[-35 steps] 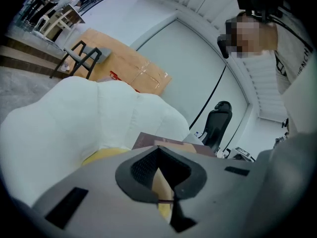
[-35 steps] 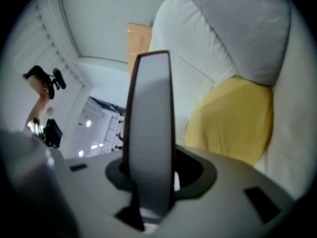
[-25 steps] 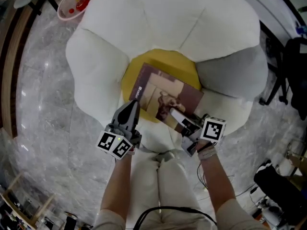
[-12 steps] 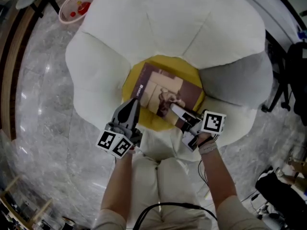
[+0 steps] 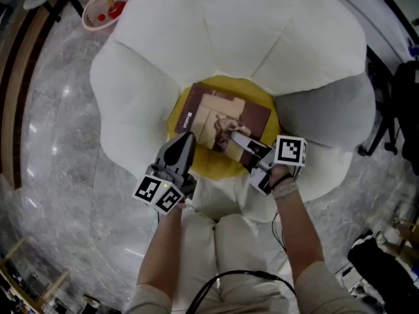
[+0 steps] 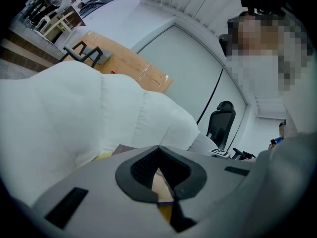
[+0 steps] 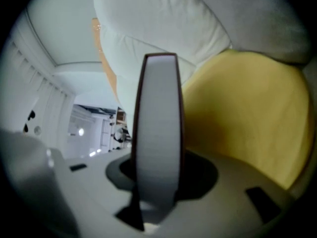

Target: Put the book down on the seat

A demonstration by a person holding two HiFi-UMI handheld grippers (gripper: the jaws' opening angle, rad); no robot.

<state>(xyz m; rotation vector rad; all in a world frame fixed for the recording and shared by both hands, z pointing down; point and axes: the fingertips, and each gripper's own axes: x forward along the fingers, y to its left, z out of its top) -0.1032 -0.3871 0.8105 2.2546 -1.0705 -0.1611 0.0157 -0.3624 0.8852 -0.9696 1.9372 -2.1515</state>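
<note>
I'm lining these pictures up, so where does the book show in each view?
Head view: book at centre, over the yellow cushion.
Left gripper view: only a brown corner, low left of centre.
Right gripper view: edge-on, upright at centre, between the jaws.
Shared landmark: the yellow cushion.

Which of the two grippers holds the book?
The right gripper: its jaws grip the book at its edge. The left gripper has its jaws together, empty.
</note>
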